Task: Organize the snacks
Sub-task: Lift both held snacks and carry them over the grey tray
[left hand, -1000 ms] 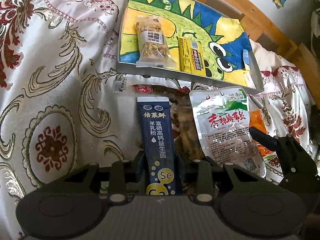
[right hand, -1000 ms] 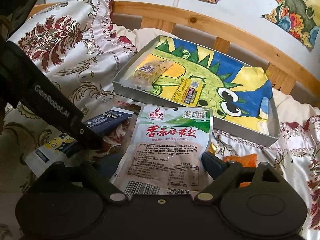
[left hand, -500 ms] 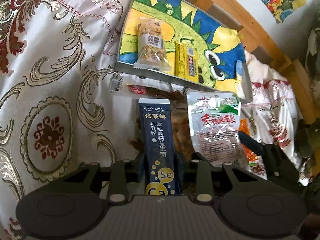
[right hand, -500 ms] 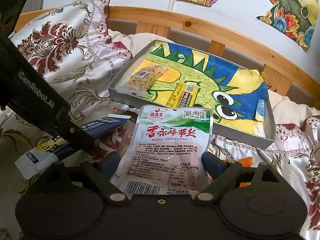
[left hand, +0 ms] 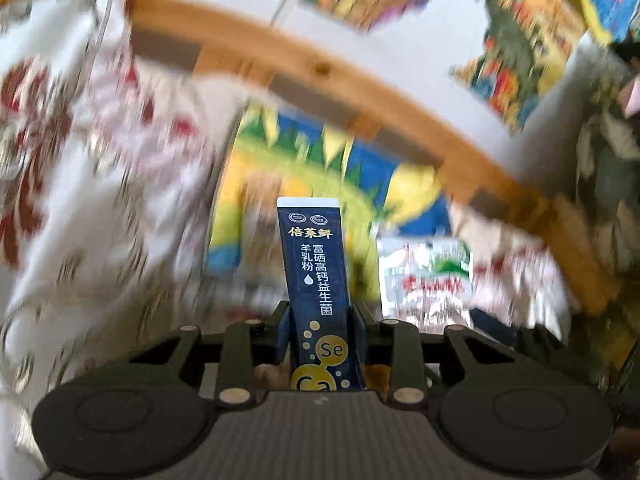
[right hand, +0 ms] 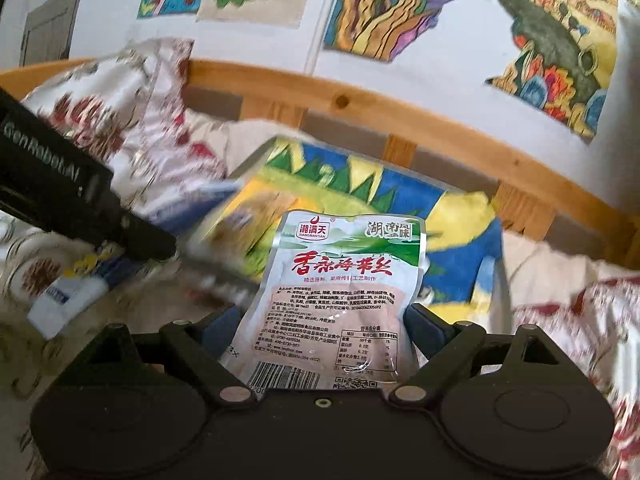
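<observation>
My left gripper is shut on a dark blue milk-powder stick pack and holds it lifted, pointing at the dinosaur-painted tray. My right gripper is shut on a white-and-green seaweed snack pouch, lifted in front of the same tray. The left gripper's arm and its blue pack show at the left of the right wrist view. The pouch shows blurred in the left wrist view. Snacks in the tray are blurred.
The tray lies on a floral satin quilt against a wooden bed rail. Painted pictures hang on the white wall behind. Both views are motion-blurred.
Both grippers have lifted their packs off the quilt and tilted up toward the tray and headboard. The wall and rail now fill the upper view.
</observation>
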Motion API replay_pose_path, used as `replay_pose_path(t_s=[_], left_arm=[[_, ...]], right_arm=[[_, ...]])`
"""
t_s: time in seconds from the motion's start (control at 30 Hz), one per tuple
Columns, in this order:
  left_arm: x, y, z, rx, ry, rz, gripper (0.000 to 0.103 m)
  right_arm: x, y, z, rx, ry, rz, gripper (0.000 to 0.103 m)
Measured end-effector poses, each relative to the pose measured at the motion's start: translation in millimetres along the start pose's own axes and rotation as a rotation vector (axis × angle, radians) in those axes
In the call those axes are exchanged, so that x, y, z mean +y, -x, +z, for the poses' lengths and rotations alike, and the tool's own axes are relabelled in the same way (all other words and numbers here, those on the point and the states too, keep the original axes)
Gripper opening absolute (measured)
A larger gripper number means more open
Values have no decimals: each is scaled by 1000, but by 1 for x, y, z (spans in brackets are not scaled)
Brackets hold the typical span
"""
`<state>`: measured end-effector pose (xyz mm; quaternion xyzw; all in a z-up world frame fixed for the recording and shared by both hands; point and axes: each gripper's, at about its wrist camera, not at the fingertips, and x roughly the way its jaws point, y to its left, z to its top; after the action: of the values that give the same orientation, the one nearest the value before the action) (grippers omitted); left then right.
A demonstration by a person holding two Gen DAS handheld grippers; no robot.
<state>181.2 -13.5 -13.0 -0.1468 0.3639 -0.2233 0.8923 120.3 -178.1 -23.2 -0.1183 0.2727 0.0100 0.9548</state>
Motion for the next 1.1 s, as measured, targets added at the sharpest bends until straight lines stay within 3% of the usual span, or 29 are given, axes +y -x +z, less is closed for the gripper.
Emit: replay_pose_path(t_s=[0.3,0.4,0.7,1.1], left_arm=[[-26,-59,46,-202,43,59,35],[-29,-87,58,-233,60,87,35],[-36,-155,60,-176,44,157,35],[-39,-182,51,-121,8,242,35]], right_arm=[[-63,-40,26,-115,-79,-52,91],[-86,-61,27,-118,-134,-65,91],[-110,-114,22,-67,-203,-66,91],[-109,-141,14,23,-222,-39,93]])
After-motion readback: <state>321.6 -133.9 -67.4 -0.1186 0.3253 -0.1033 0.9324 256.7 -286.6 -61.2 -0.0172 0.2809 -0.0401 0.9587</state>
